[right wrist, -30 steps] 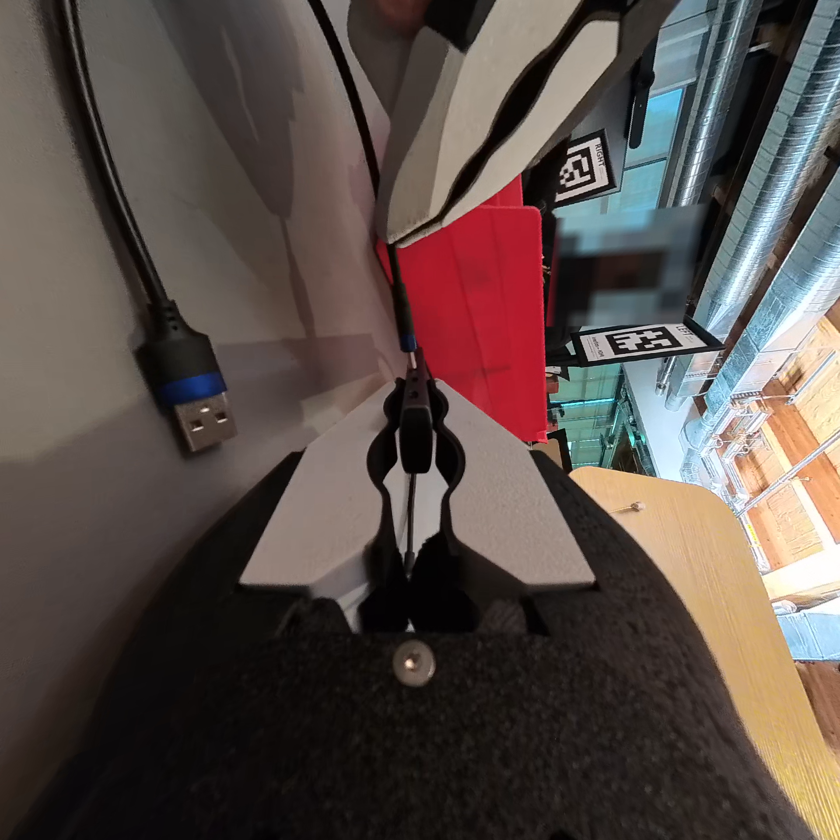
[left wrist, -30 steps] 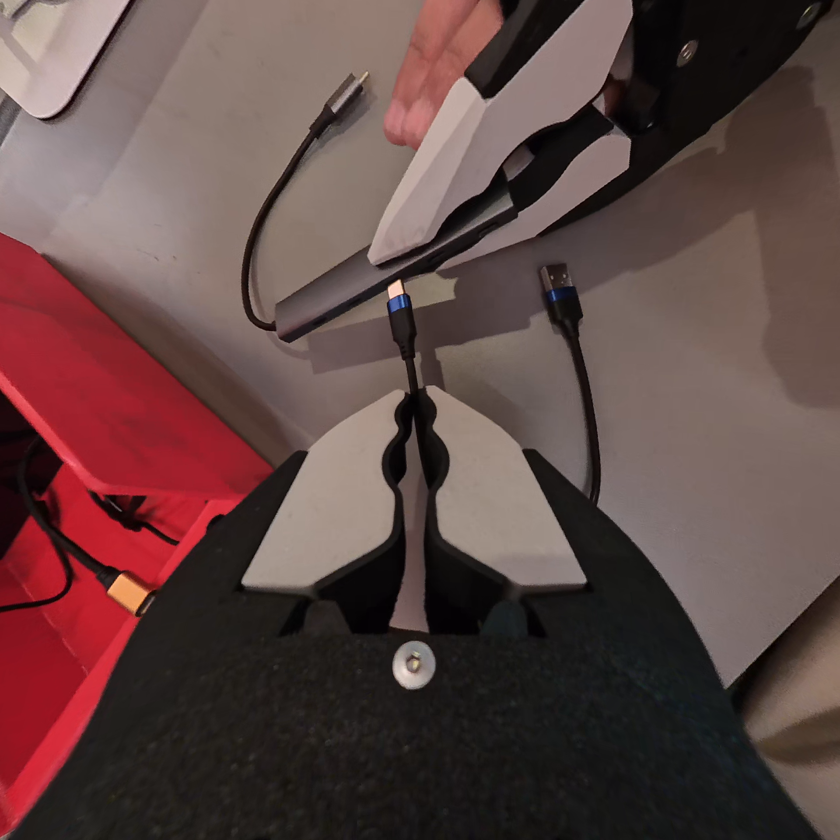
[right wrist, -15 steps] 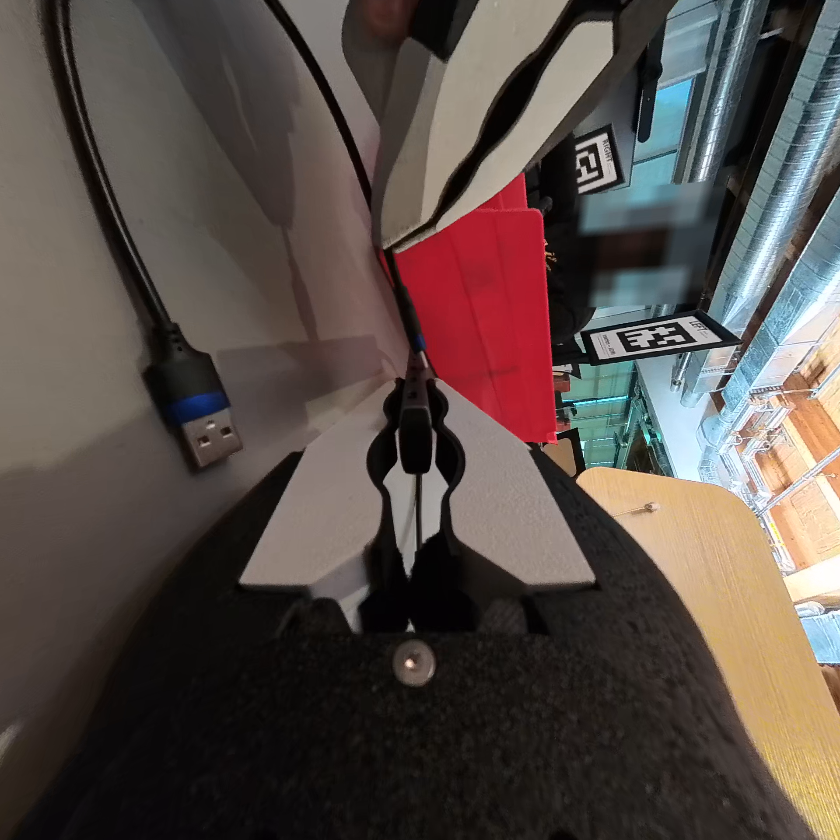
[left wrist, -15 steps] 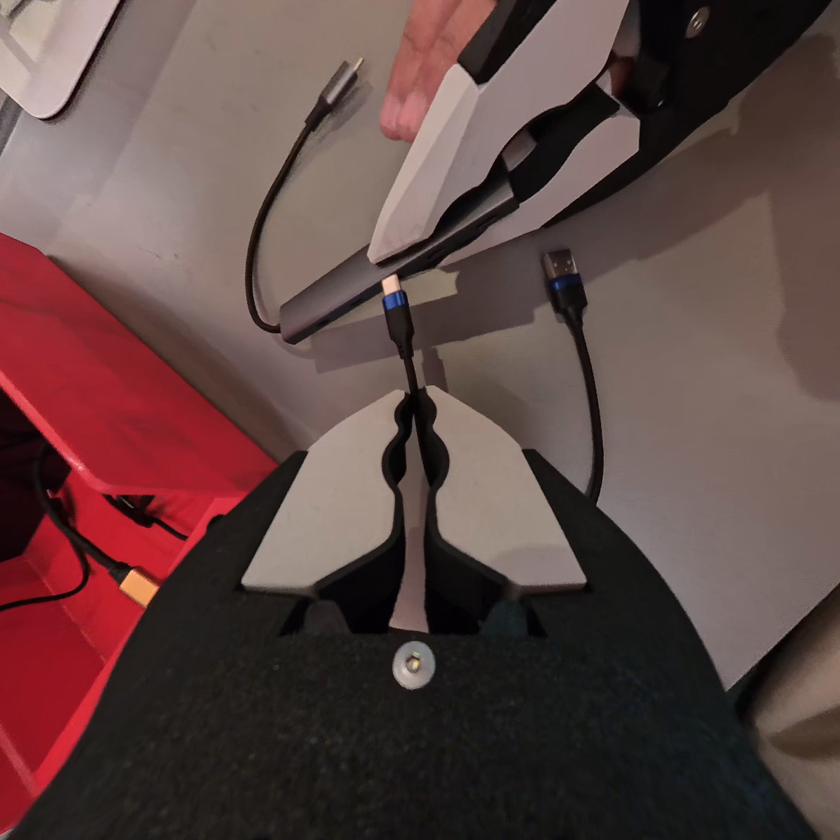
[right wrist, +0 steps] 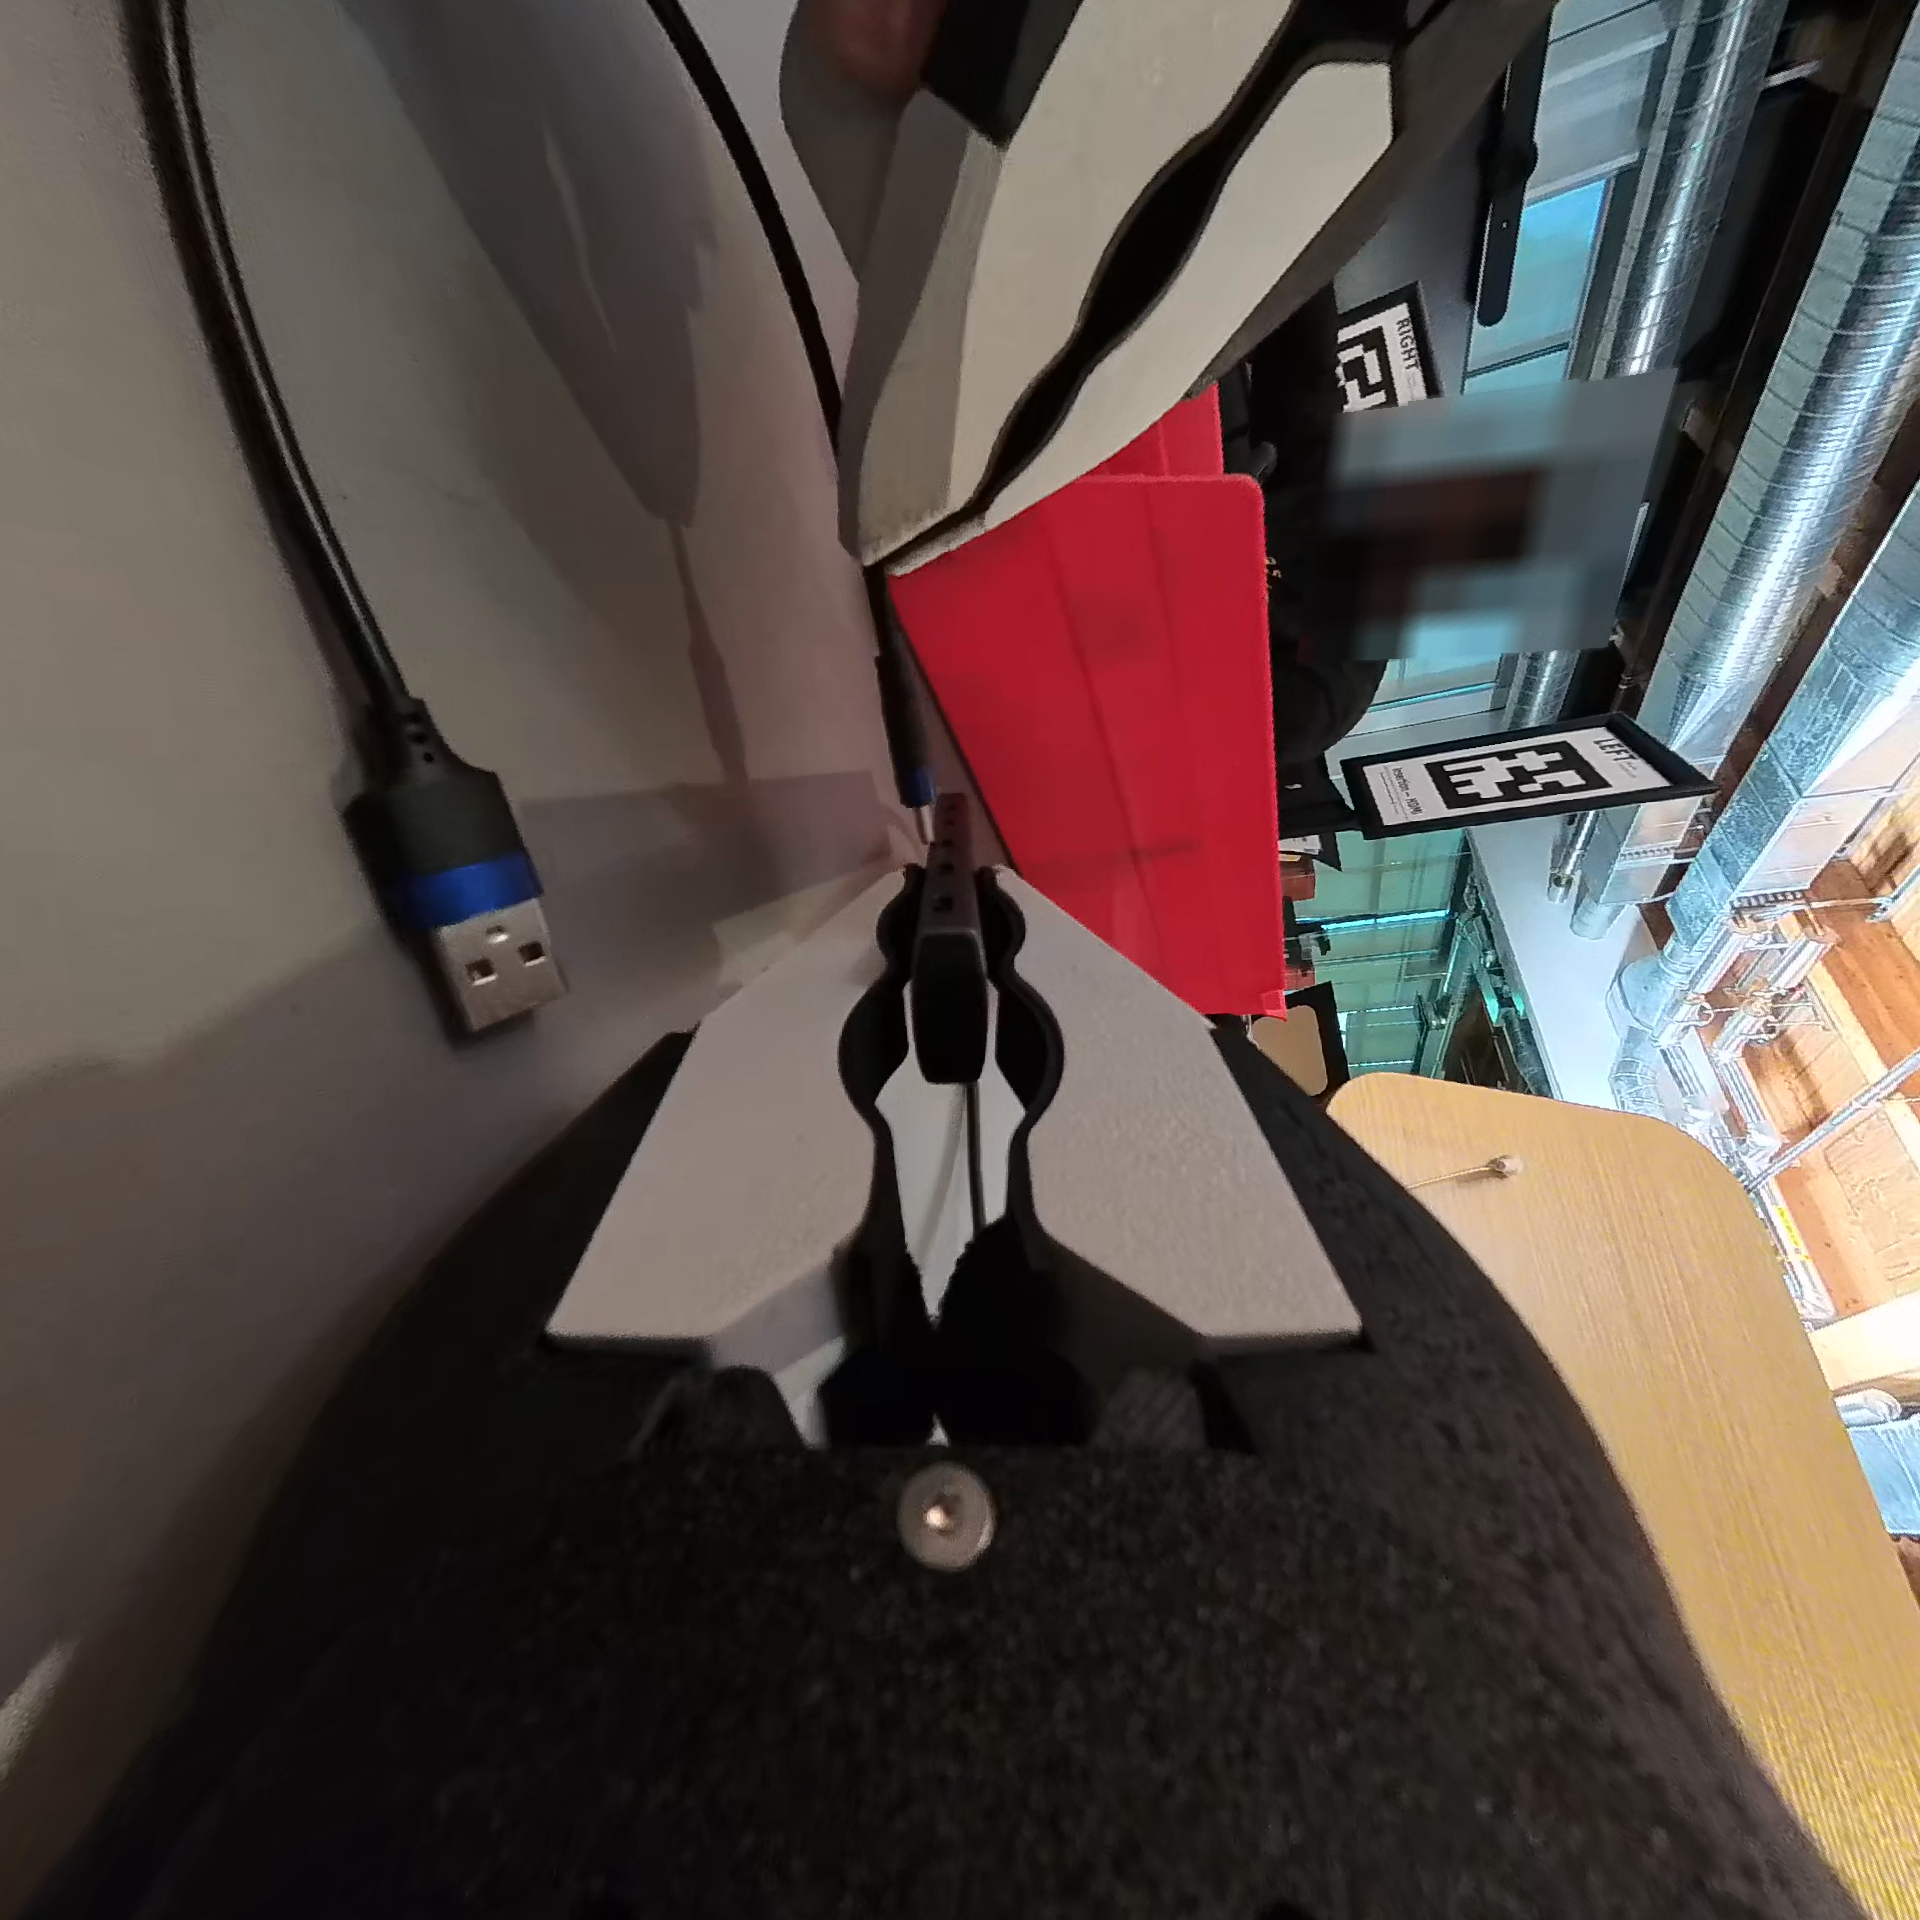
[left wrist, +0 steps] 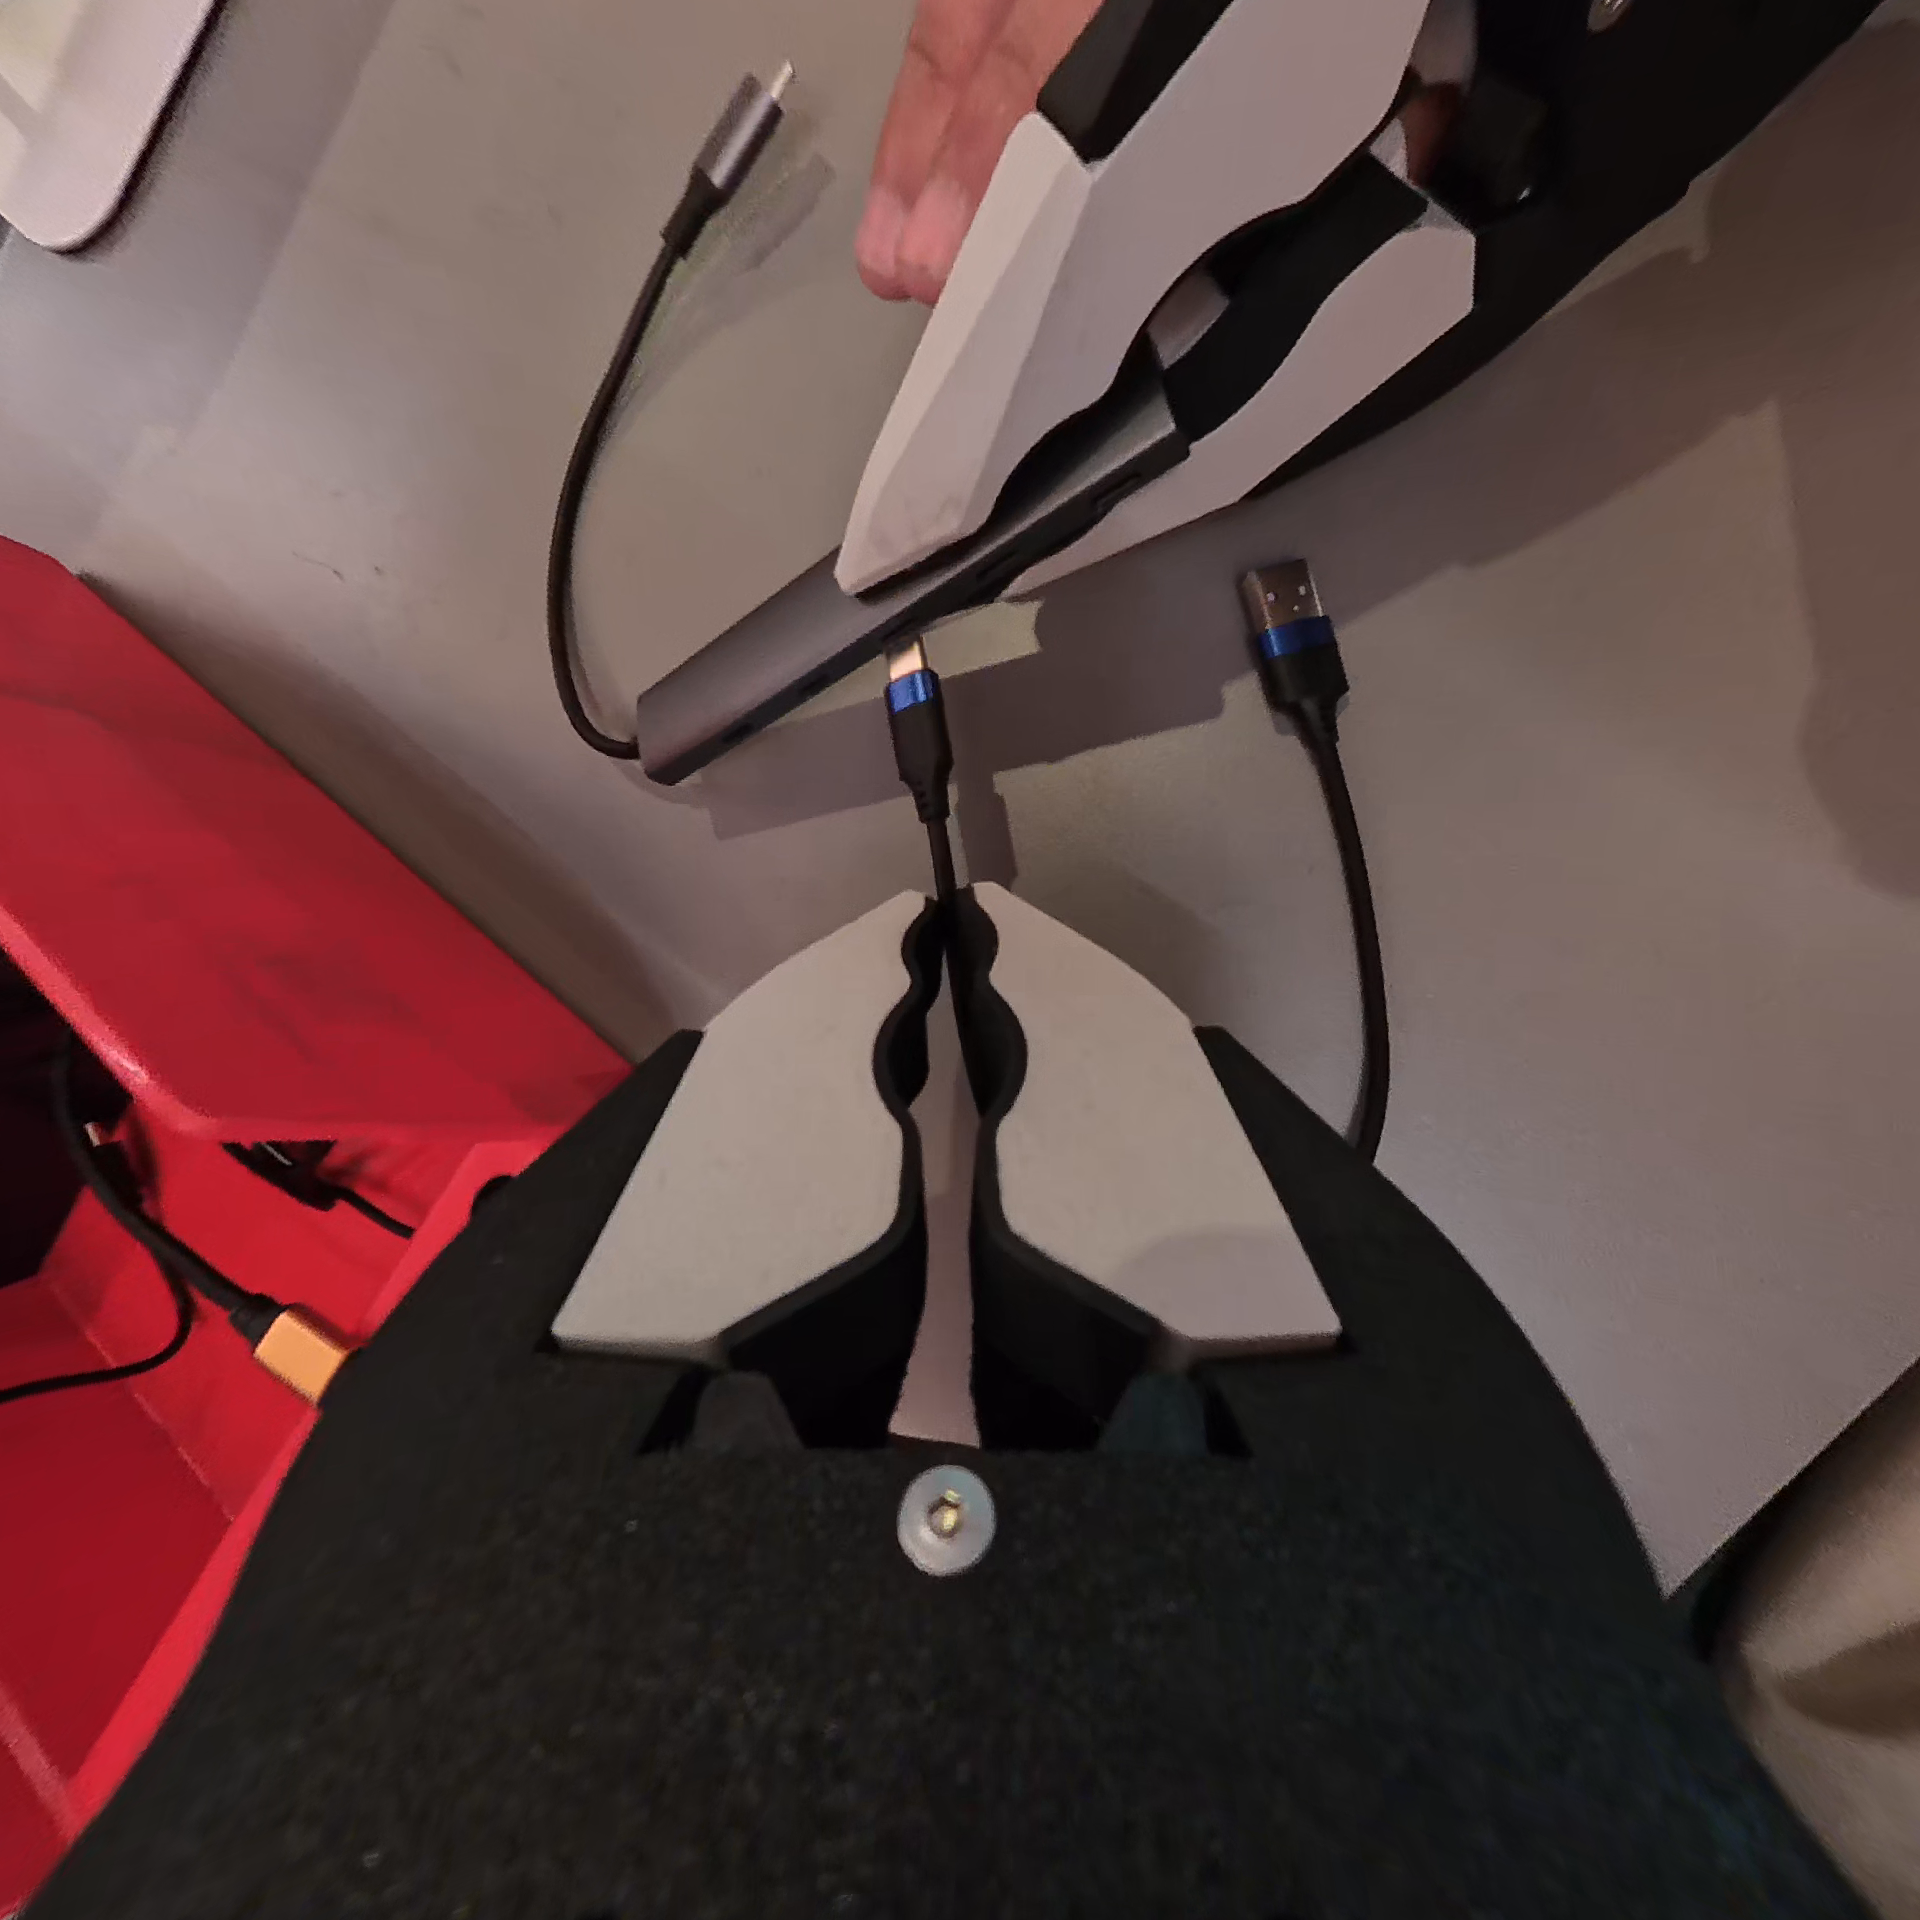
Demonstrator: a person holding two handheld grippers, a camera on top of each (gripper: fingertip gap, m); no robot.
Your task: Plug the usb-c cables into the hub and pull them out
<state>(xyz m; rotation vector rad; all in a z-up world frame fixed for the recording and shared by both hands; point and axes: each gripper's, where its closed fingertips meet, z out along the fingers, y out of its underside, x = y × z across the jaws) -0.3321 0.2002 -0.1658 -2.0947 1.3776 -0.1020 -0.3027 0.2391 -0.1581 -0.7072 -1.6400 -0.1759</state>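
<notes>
My left gripper [left wrist: 948, 896] is shut on a black cable just behind its blue-ringed USB-C plug [left wrist: 914, 694]. The plug's metal tip touches a port on the long side of the grey hub [left wrist: 748, 698]. My right gripper [left wrist: 935, 551] comes in from the upper right and is shut on the hub, holding it tilted on the grey table [left wrist: 1558, 935]. In the right wrist view the hub [right wrist: 945, 977] shows end-on between the right gripper's [right wrist: 948, 883] jaws. The plug [right wrist: 917, 784] and the left gripper [right wrist: 873, 540] lie beyond it. The cable's USB-A end [left wrist: 1288, 613] lies loose on the table.
The hub's own short cable curves left to a loose plug [left wrist: 743, 135]. A red bin [left wrist: 208, 831] holding cables and an orange plug [left wrist: 296, 1351] stands at the left. The table edge runs at the lower right. A person's fingers [left wrist: 925, 177] grip the right tool. A white object [left wrist: 94, 125] lies far left.
The USB-C plug has closed the small gap to the hub, and less of its metal tip shows. The hub and the right gripper have shifted slightly.
</notes>
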